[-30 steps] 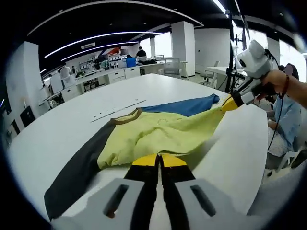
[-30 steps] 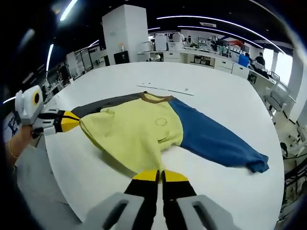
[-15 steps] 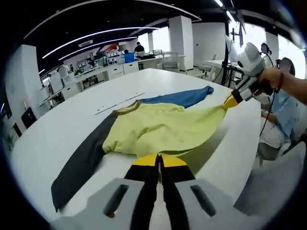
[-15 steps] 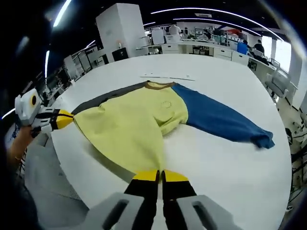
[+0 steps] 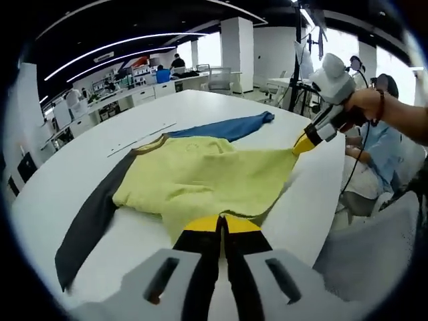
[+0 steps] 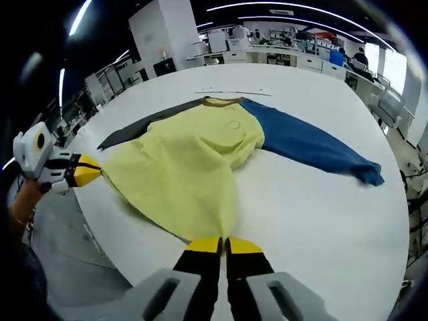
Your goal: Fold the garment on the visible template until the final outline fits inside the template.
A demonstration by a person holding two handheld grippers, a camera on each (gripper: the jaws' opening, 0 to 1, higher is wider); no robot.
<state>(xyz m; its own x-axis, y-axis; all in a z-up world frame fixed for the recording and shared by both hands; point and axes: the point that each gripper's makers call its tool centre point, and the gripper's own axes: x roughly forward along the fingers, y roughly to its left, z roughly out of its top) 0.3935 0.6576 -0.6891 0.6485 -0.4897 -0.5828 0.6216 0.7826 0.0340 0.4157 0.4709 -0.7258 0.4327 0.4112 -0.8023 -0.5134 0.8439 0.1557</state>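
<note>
The garment (image 6: pixel 194 157), a yellow-bodied top with one blue sleeve (image 6: pixel 314 147) and one dark grey sleeve (image 5: pixel 87 221), is lying across the white desk (image 6: pixel 314 221) with its collar pointing away from the person and its hem being pulled toward the near edge. The main risk, as I judge it, is that the hem is hanging taut between the two grippers while the chest area is bunching, so a fold carried forward from here could trap that wrinkle and leave an outline too wide or skewed for the template; pulling further toward the edge could also be dragging the whole piece away from the faint line marks (image 6: pixel 234 93) beyond the collar, which may be the template, though they are too thin to tell. An uneven lift between the hands could be letting one corner slip free. The left gripper (image 5: pixel 221 224) is pressed together on the hem at one corner, its yellow tips pinching the fabric; the right gripper (image 6: pixel 223 245) is likewise squeezed onto the hem at the other corner. In the right gripper view, the left gripper is sitting at the desk's edge, holding its corner just above the surface.
</note>
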